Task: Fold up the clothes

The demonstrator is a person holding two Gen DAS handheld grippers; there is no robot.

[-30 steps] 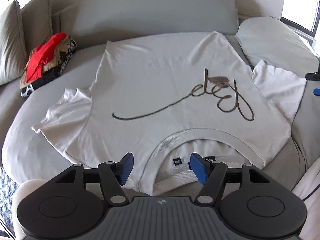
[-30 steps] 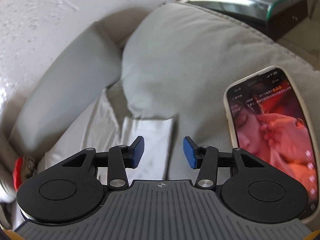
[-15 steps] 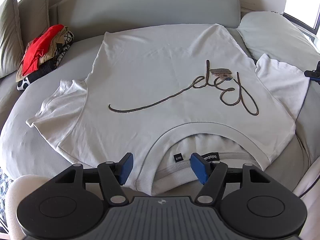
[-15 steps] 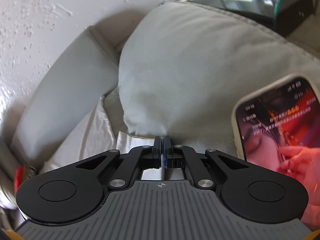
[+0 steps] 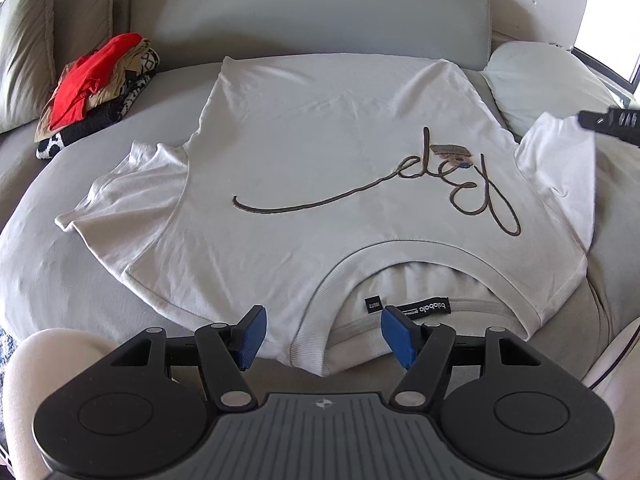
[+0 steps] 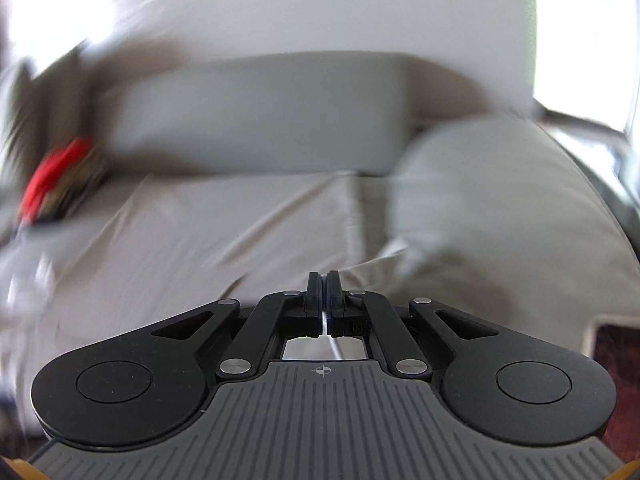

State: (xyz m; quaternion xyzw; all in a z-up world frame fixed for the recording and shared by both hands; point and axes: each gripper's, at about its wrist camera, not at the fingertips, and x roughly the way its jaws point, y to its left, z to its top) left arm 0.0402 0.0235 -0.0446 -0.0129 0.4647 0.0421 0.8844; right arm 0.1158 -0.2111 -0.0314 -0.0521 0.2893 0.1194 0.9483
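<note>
A white T-shirt (image 5: pixel 320 168) with a dark script print lies front up on the grey sofa seat (image 5: pixel 52 280), its collar (image 5: pixel 316 344) nearest me. My left gripper (image 5: pixel 322 336) hovers open just over that collar, with nothing between its blue pads. At the far right edge of the left wrist view my right gripper (image 5: pixel 586 119) is shut on the shirt's right sleeve (image 5: pixel 560 168) and holds the sleeve's tip up off the seat. The right wrist view is blurred; there the right gripper (image 6: pixel 323 280) has its jaws together with a thin white edge of cloth pinched between them.
A pile of clothes (image 5: pixel 92 92) with a red piece on top sits at the back left. A grey pillow (image 5: pixel 552 80) lies at the back right, and the sofa backrest (image 5: pixel 320 12) runs behind the shirt. A phone's corner (image 6: pixel 616 344) shows at the right.
My right gripper shut on the sleeve's edge, then rolled and swung towards the shirt's middle, lifting the sleeve. The left gripper stayed open over the collar.
</note>
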